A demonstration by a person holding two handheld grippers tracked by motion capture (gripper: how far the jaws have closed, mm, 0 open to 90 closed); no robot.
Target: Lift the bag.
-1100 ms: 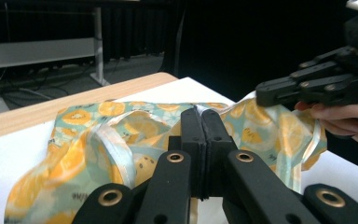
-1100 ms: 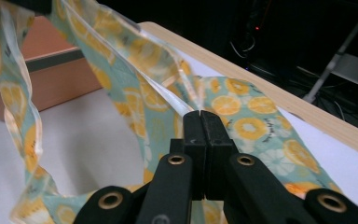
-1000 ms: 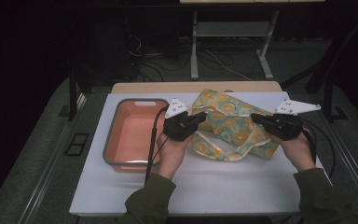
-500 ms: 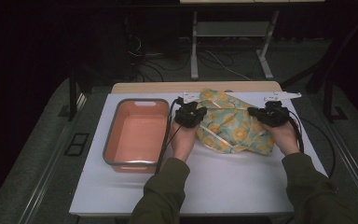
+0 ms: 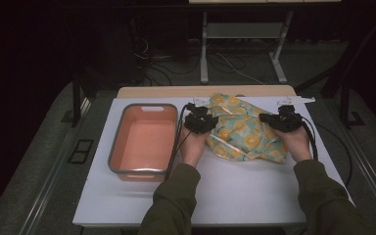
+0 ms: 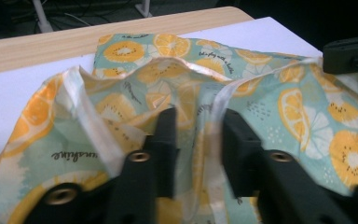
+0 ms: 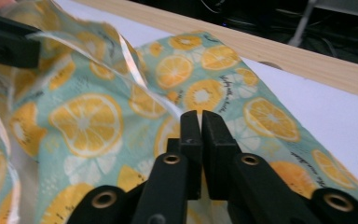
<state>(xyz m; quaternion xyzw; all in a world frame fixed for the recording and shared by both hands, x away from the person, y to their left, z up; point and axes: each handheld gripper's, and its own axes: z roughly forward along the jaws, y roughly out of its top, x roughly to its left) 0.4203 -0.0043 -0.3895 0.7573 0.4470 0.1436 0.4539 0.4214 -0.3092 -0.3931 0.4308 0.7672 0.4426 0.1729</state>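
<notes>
Here, my left hand-held gripper (image 6: 193,135) has just been opening, jaws parted with cloth (image 5: 242,129) between them; my right hand-held gripper (image 7: 201,133) pinches a fold. The cloth lies rumpled on the surface (image 5: 245,191) beside the tub (image 5: 144,139). Best release both edges evenly.

The lemon-print cloth (image 6: 261,93) carries small dark cursive lettering among its fruit slices, too small and slanted to read; there's no other writing.

Thin printed cloth (image 5: 242,134) with slightly shiny edging; smooth matt plastic tub (image 5: 144,139); pale wood table edge (image 5: 176,91).
</notes>
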